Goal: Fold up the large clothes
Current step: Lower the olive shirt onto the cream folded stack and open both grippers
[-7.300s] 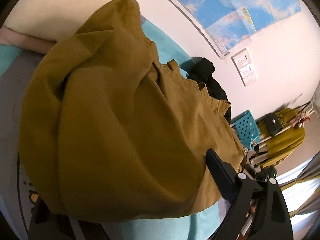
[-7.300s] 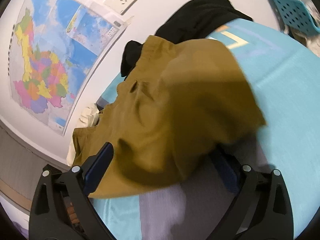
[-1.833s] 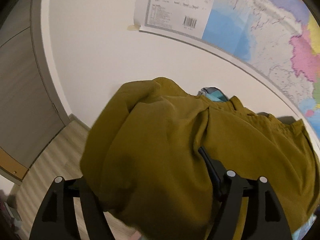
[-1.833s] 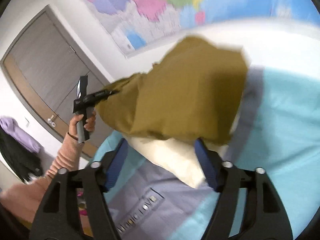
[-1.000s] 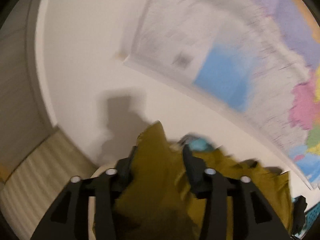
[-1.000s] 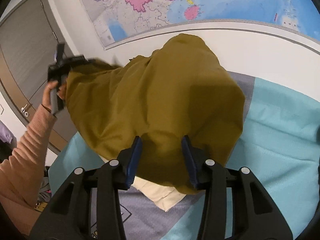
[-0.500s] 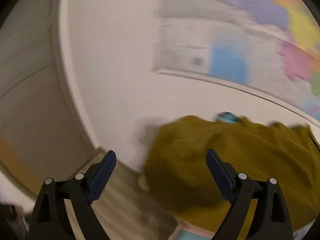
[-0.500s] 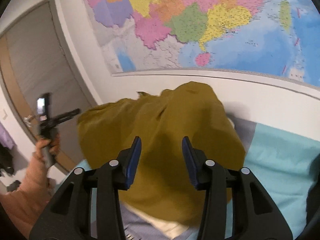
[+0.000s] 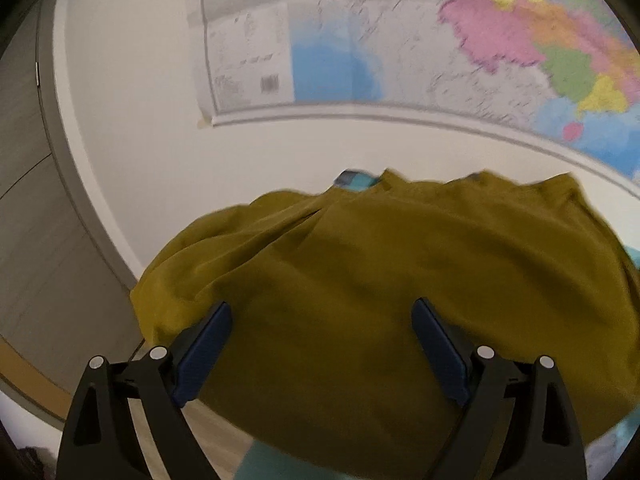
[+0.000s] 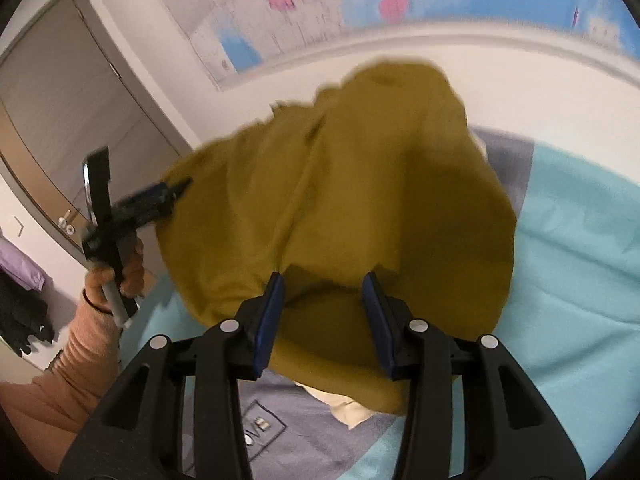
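Observation:
A mustard garment lies heaped over a cream pillow at the head of the bed. My left gripper stands open just short of the heap's near edge, and its blue pads touch no cloth. The right wrist view shows the same left gripper in a person's hand at the garment's left edge. My right gripper is half closed, with a thick bunch of the garment's near edge between its pads. A crease runs down to its left fingertip.
The bed has a teal sheet with a grey panel. A wall map hangs behind the bed, and a grey door stands to the left. Dark and purple clothes hang at the far left.
My left gripper opened wide and let go of the garment, then swung sideways along its edge. The cloth dropped onto the pillow. The right gripper kept its place and its width.

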